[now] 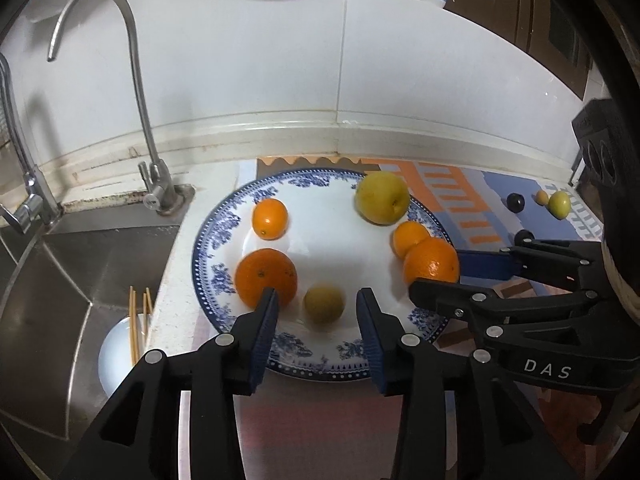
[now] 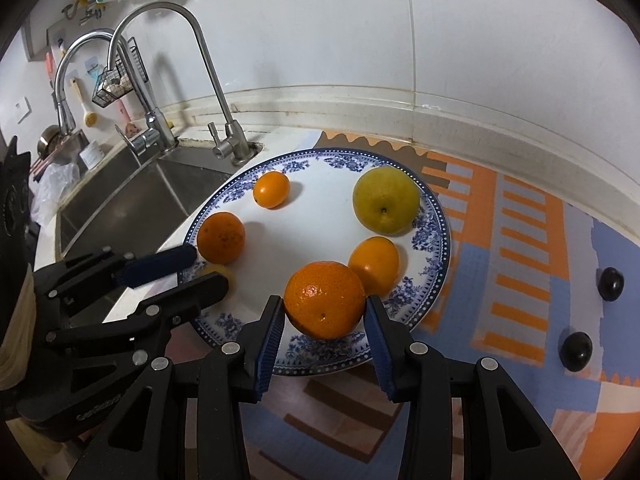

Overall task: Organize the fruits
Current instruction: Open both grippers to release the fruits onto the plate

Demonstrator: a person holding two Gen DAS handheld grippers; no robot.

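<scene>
A blue-and-white plate [image 1: 216, 240] [image 2: 432, 232] lies on the counter by the sink. On it are a big yellow-green fruit [image 1: 382, 198] [image 2: 386, 200], a large orange [image 1: 266, 278] [image 2: 221, 237] and two small oranges [image 1: 270, 218] [image 1: 410, 238]. My left gripper [image 1: 318, 316] [image 2: 208, 268] is open at the plate's near edge. A small yellow-green fruit [image 1: 324, 304] lies between its pads with a gap on each side. My right gripper [image 2: 325, 320] [image 1: 436, 276] is shut on another large orange [image 2: 324, 300] [image 1: 431, 262] over the plate's right side.
A steel sink [image 1: 80, 280] with two faucets [image 1: 140, 100] lies to the left, holding a bowl with chopsticks [image 1: 120, 348]. Right of the plate, a patterned mat [image 2: 520, 240] carries two dark plums [image 2: 610, 284] [image 2: 576, 350] and small fruits [image 1: 559, 205]. The tiled wall stands close behind.
</scene>
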